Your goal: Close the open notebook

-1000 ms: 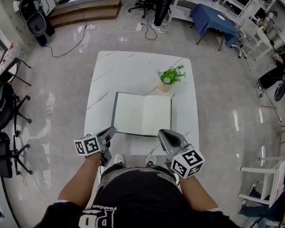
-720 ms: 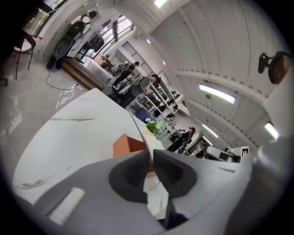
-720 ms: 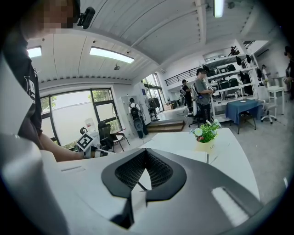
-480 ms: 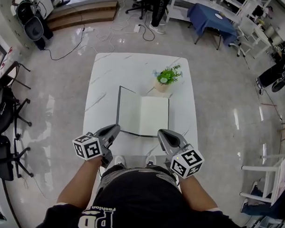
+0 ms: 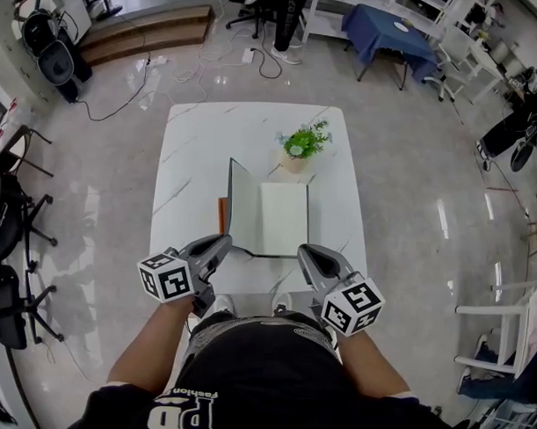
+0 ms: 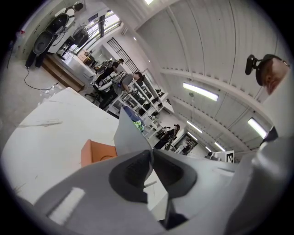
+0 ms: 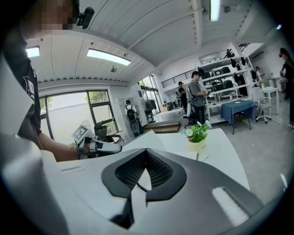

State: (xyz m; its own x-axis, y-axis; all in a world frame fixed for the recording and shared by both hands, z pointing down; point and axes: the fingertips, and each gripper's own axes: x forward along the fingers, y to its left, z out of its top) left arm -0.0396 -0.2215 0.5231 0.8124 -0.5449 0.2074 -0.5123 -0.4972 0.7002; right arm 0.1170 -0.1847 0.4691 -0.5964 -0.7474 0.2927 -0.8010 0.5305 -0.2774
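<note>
The left half of the open notebook with white pages and a dark grey cover is not flat any more. Its left cover now stands up, almost straight, so the book looks narrower than it does a second back. The left gripper is higher too. I think the closing is about half done. The raised half needs to tip over to the right and come down on the other half.

The dark fingers of the left gripper are pressed together on the near edge of the left cover. The thin grey sheet runs up and away from between them. The right gripper has its fingers together, with nothing between them that I can see. They sit just by the near right corner of the notebook. I cannot tell if they touch it.

The right page lies flat and blank on the white stone-look surface, just beyond both pairs of fingers. A small orange piece shows left of the raised cover. A little green plant in a pale pot stands farther out, past the notebook.
</note>
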